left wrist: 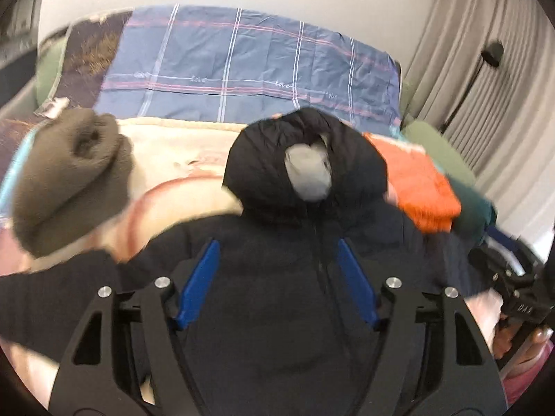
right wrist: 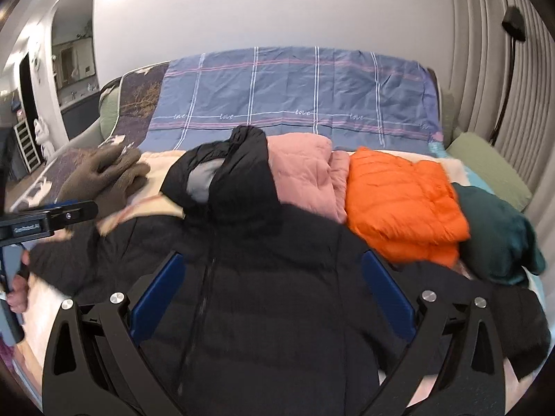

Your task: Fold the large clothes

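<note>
Across the bed (right wrist: 295,83), both grippers' fingers (left wrist: 199,284) (right wrist: 158,294) hover apart over the black jacket (right wrist: 263,277), whose puffy bulk could slip a shallow pinch.

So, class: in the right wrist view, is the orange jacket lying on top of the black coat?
No: the orange jacket lies folded beside the black coat, between pink and green garments.

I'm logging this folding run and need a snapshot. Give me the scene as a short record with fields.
surface: bed with a blue plaid sheet
garment in work: black hooded jacket, spread front up, hood toward the headboard
folded pile: pink jacket, orange jacket, dark green garment
other: brown fleece item left of the hood
left gripper: open, nothing between its jaws
right gripper: open, above the jacket
</note>
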Demonstrator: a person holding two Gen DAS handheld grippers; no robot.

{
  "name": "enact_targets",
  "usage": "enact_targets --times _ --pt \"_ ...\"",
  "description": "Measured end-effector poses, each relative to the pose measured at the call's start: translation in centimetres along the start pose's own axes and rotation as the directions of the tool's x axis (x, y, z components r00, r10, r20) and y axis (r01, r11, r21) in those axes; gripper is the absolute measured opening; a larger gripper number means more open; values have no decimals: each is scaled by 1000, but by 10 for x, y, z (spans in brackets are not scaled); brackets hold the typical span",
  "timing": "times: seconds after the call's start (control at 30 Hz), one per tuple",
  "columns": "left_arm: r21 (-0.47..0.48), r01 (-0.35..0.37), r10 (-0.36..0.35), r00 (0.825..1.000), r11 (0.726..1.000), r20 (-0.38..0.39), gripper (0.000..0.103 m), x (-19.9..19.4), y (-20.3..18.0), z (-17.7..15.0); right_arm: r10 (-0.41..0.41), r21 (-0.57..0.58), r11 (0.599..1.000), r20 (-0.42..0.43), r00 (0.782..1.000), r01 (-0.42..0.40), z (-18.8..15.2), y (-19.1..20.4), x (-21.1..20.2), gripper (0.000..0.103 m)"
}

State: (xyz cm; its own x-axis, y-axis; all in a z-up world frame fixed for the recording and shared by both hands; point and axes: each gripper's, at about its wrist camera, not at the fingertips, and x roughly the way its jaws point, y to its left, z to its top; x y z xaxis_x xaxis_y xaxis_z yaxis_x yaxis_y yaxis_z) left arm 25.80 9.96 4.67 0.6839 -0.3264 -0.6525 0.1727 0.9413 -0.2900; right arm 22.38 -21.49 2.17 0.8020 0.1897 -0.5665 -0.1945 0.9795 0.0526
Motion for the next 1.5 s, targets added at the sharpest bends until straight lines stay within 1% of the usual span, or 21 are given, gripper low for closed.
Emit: enact_targets --times 0.1,0.23,0.3,0.37,0.43,0.53,0.6,0.63,0.67,0.73,0.77,0.83,0.9,1.0,1.07,1.13,1.2,1.23,1.33,1.4,1.5 --pt "-30 2 -2 1000 1000 16 79 38 19 26 77 40 996 -63 995 -75 28 -7 43 102" --pt "-126 7 -12 999 992 -42 80 111 48 59 151 109 984 -89 984 -141 63 -18 96 102" --pt "-179 60 -71 996 982 -59 84 134 59 71 180 146 976 -108 978 -163 81 -26 125 102" --pt "-232 143 -160 985 962 -58 89 156 69 84 203 170 969 -137 970 -179 93 -30 149 102" --pt "-236 178 -194 980 956 -47 90 169 72 93 232 198 960 -173 957 -197 107 -33 177 102" --pt "-197 165 -177 983 966 -48 89 187 68 104 293 241 939 -192 937 -244 120 -33 203 96" --pt "-177 171 -183 982 969 -54 77 196 65 109 342 250 924 -201 918 -289 127 -29 213 83" --pt "-164 185 -196 979 969 -53 56 198 62 109 357 251 919 -205 911 -304 129 -26 217 65" --pt "-147 203 -213 975 968 -56 36 200 58 109 372 252 914 -210 904 -318 132 -23 219 41" --pt "-114 226 -232 971 968 -49 19 199 51 109 390 245 908 -198 899 -340 133 -18 215 13" --pt "-87 235 -239 971 968 -30 15 191 47 108 392 227 909 -173 903 -351 133 -15 207 10" --pt "-63 260 -260 966 964 4 13 172 41 105 406 159 908 -105 908 -388 134 -10 179 7" --pt "-48 321 -319 946 946 51 13 141 37 101 437 113 896 -58 898 -429 130 -9 147 7" --pt "10 373 -372 923 928 102 14 96 31 85 461 17 887 -21 887 -461 115 -6 97 7" --pt "65 368 -373 918 928 135 28 64 29 64 454 -38 890 -30 890 -455 98 -5 70 7" --pt "92 388 -398 906 917 142 39 36 32 37 455 -73 886 -59 889 -458 65 -8 43 7" --pt "95 408 -418 898 908 137 46 19 37 13 446 -86 887 -100 889 -454 29 -12 23 10" --pt "95 416 -426 895 904 130 48 11 40 1 441 -83 889 -116 890 -451 14 -16 12 14" --pt "104 410 -421 899 906 118 52 -12 42 -31 424 -46 901 -119 898 -432 -25 -24 -10 39" --pt "109 397 -407 908 911 95 53 -19 39 -48 407 -11 912 -103 907 -411 -42 -28 -20 40" --pt "106 375 -382 923 921 53 52 -14 26 -63 389 60 921 -95 916 -384 -52 -26 -17 40"
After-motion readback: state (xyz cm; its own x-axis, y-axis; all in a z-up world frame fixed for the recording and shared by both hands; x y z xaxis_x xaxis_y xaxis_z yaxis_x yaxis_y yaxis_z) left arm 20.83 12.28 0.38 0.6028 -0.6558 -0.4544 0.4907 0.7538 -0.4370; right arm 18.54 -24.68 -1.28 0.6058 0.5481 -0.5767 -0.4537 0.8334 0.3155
